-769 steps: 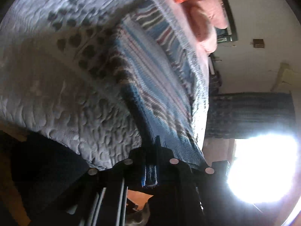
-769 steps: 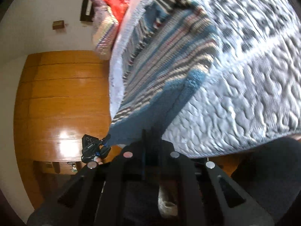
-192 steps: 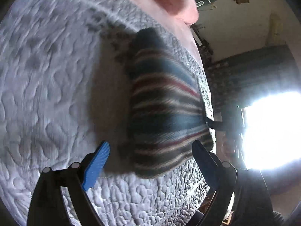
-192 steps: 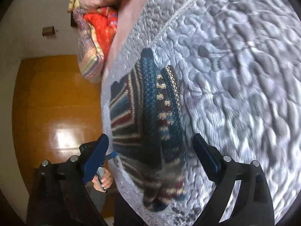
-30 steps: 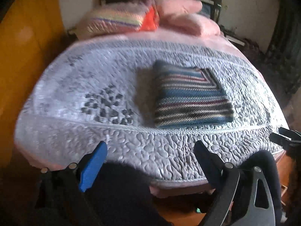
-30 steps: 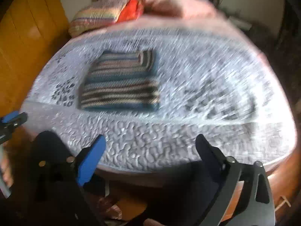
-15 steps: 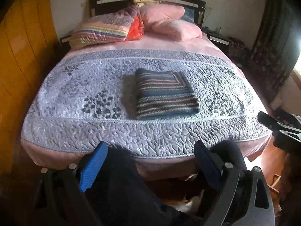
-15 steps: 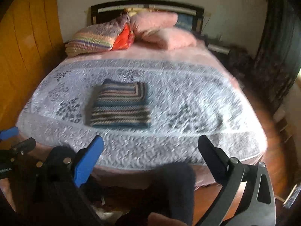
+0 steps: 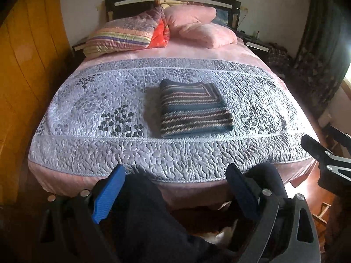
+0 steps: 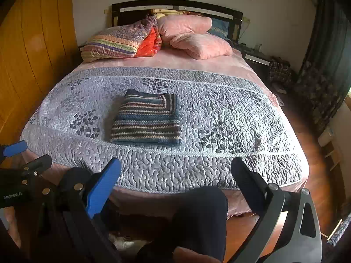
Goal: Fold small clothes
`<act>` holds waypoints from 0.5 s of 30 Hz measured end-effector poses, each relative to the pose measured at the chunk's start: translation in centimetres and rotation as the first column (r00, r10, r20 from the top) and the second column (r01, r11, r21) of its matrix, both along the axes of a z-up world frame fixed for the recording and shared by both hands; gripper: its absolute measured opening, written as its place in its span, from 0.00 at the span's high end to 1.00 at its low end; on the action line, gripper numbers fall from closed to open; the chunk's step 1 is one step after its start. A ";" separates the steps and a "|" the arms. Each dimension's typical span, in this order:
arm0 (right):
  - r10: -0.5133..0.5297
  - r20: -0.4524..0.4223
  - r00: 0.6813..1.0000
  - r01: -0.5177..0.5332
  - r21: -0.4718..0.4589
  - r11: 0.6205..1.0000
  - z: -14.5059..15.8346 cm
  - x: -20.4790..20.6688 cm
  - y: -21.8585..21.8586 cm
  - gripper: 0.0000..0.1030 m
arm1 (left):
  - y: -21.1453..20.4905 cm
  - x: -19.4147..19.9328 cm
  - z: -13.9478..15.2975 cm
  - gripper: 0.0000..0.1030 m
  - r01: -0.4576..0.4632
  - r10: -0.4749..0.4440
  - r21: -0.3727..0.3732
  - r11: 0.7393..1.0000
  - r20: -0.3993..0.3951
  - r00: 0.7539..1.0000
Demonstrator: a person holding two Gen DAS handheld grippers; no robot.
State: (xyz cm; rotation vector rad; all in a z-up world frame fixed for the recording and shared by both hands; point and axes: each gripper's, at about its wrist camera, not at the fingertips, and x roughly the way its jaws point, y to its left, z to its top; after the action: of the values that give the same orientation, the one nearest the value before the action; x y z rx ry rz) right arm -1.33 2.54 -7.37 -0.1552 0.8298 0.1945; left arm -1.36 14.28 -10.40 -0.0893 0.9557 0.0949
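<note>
Seeing the striped sweater folded square near the bed's foot edge, we judge folding finished; the left gripper and right gripper both gape empty.

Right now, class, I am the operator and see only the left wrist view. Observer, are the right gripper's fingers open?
Observer: Yes. The right gripper has its fingers spread wide, with nothing between them.
Operator: Where does my left gripper sit, seen from outside?
Observer: The left gripper is off the near left corner of the bed, not touching it.
</note>
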 end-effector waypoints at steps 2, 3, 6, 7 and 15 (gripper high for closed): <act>-0.002 -0.002 1.000 0.002 0.009 1.000 0.0 0.0 0.0 0.03 | 0.0 0.0 0.1 0.09 -0.003 0.003 -0.001 1.000 0.003 1.000; -0.003 0.000 1.000 0.003 0.009 1.000 0.0 0.0 0.0 0.03 | 0.1 0.0 0.0 0.09 0.002 -0.002 -0.005 1.000 0.004 1.000; -0.002 -0.001 1.000 0.002 0.009 1.000 -0.1 0.0 0.1 0.03 | 0.0 0.1 0.1 0.09 -0.001 0.001 -0.006 1.000 0.006 1.000; 0.000 -0.001 1.000 0.001 0.008 1.000 -0.1 0.0 0.1 0.03 | 0.1 0.1 0.1 0.09 0.002 -0.002 -0.009 1.000 0.006 1.000; 0.002 0.002 1.000 -0.002 0.004 1.000 -0.2 -0.1 0.3 0.03 | -0.2 0.2 0.3 0.09 0.000 0.000 -0.011 1.000 0.011 1.000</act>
State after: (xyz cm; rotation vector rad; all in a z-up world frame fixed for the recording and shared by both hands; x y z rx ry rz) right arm -1.46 2.85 -7.58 -0.1520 0.8275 0.1975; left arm -1.16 14.10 -10.13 -0.0999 0.9456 0.0888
